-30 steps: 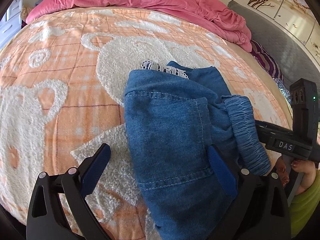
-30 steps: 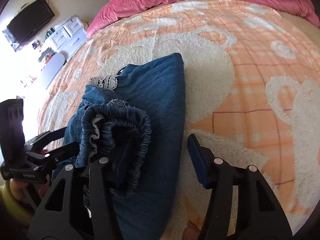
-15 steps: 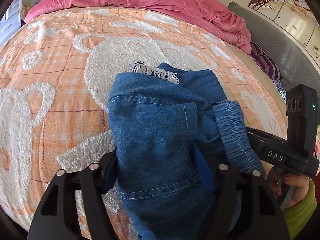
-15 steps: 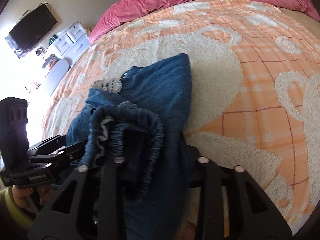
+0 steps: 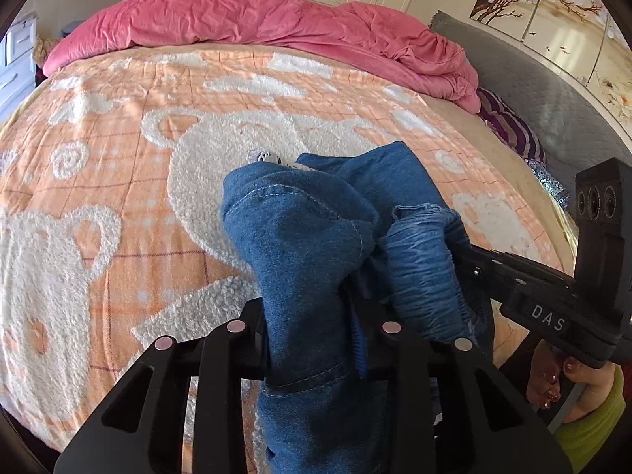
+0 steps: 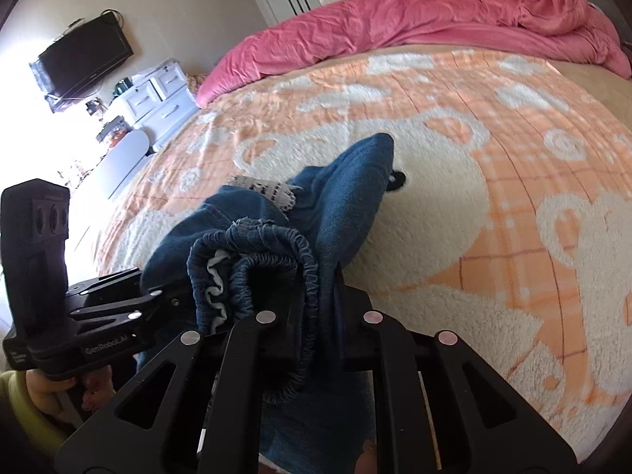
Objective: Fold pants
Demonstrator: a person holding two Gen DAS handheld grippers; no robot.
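The blue denim pants (image 5: pixel 308 237) lie bunched on the orange and white blanket (image 5: pixel 98 181), their near end raised. My left gripper (image 5: pixel 316 320) is closing its jaws on a thick fold of denim, and the pads press on it. My right gripper (image 6: pixel 320 316) is shut on the pants at the gathered elastic waistband (image 6: pixel 276 245). In the left wrist view the right gripper (image 5: pixel 464 262) comes in from the right with its tips buried in the waistband (image 5: pixel 426 268). A white lace trim (image 6: pixel 272 191) peeks out at the far side of the pants.
A crumpled pink duvet (image 5: pixel 256 19) runs along the far edge of the bed. A striped pillow (image 5: pixel 509 126) and a grey headboard (image 5: pixel 533 79) are at the right. A white dresser (image 6: pixel 158 91) and a wall TV (image 6: pixel 83 59) stand beyond the bed's left side.
Both grippers went from open around the pants to closed on the denim. They then rose, lifting and bunching the near end of the pants off the blanket.
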